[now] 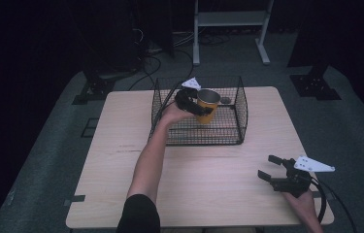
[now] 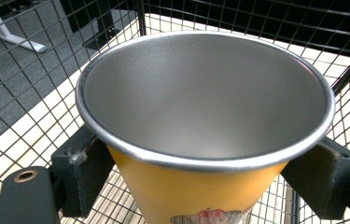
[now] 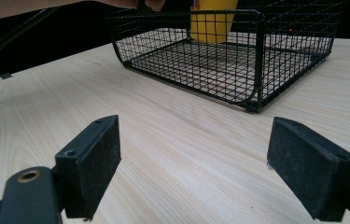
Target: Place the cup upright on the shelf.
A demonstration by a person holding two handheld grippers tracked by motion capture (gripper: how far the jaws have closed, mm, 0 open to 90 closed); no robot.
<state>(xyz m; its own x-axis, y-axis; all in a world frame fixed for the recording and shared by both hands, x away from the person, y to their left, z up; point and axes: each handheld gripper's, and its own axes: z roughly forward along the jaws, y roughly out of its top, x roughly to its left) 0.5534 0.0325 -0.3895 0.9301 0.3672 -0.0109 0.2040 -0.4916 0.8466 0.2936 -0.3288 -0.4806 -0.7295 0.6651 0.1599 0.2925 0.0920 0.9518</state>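
Cup [image 1: 207, 105] clamped below rim in my left gripper [image 1: 192, 105], held upright inside wire basket [image 1: 240, 116], probably for setting down or lifting out. Right gripper [image 1: 272, 168] parked wide, nothing held, over table [image 1: 208, 184], clear of basket.

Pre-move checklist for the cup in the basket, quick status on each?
1. Left claw clamped on cup: ok, a pad presses each side just below the rim.
2. Cup upright: ok, only slightly tilted.
3. Cup empty: ok, bare metal inside in the left gripper view.
4. Cup within the basket walls: ok, above the wire floor; whether it touches the floor, cannot tell.
5. Right claw out of the way: ok, open, over bare table near the right front edge.
6. Basket floor under the cup free: cannot tell, partly hidden by cup.
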